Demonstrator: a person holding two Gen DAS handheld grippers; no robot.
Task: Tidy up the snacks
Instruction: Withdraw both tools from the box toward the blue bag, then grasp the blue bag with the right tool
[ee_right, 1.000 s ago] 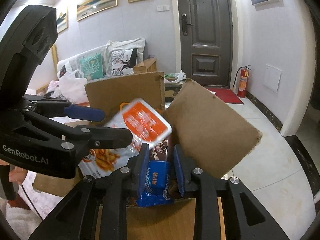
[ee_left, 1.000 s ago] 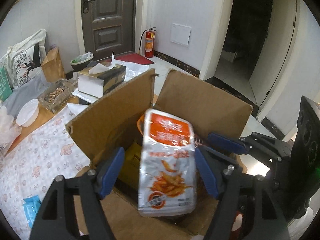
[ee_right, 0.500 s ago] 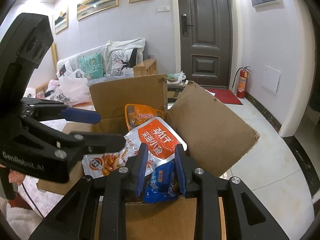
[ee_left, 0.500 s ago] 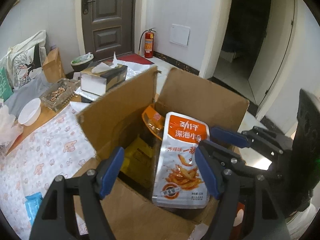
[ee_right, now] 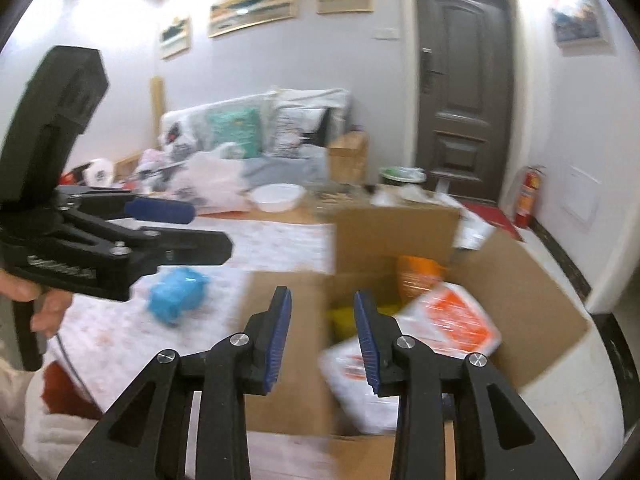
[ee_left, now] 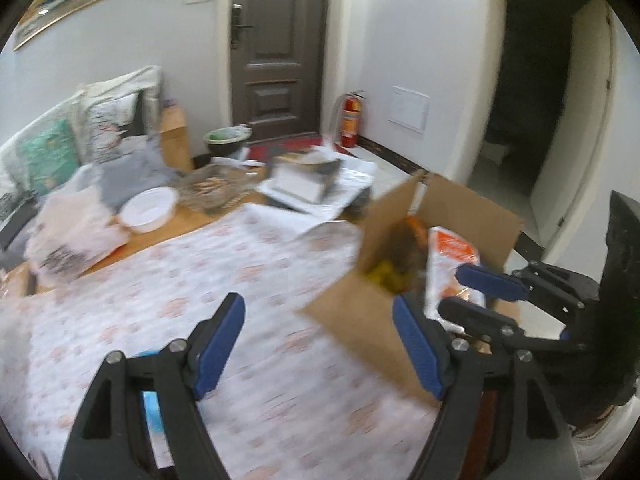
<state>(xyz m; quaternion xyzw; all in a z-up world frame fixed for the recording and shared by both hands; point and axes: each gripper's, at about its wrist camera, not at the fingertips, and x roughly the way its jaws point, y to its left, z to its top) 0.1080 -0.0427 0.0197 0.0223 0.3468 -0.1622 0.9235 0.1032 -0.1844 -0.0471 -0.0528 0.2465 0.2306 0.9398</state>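
Grippers both empty. Left gripper (ee_left: 318,344): jaws spread wide, nothing between them, hanging over the patterned tablecloth (ee_left: 240,272). Right gripper (ee_right: 322,340): jaws parted to a moderate gap, nothing held, poised over the near edge of the cardboard box (ee_right: 532,300).

Box stands open at the table's right end, flaps up. Inside: an orange-and-white snack bag (ee_right: 436,328) leaning toward the right wall, an orange packet (ee_right: 418,276) behind it, something yellow low down. Both views are motion-blurred; finer detail inside the box cannot be read.

One loose item is visible on the cloth: a blue packet (ee_right: 178,294). In the right wrist view it lies to the left of the box, near it, below the left gripper's fingers (ee_right: 160,210). In the left wrist view only a blue sliver (ee_left: 154,412) shows under the left finger, probably the same packet. Long axis too blurred to call.

Judgement: the blue packet is likely the next pick. It lies below and slightly behind the left jaws, so the left hand is nearer; the right would have to cross over the box flap. Left jaws are already wide enough; the move calls for drawing back and tipping down.
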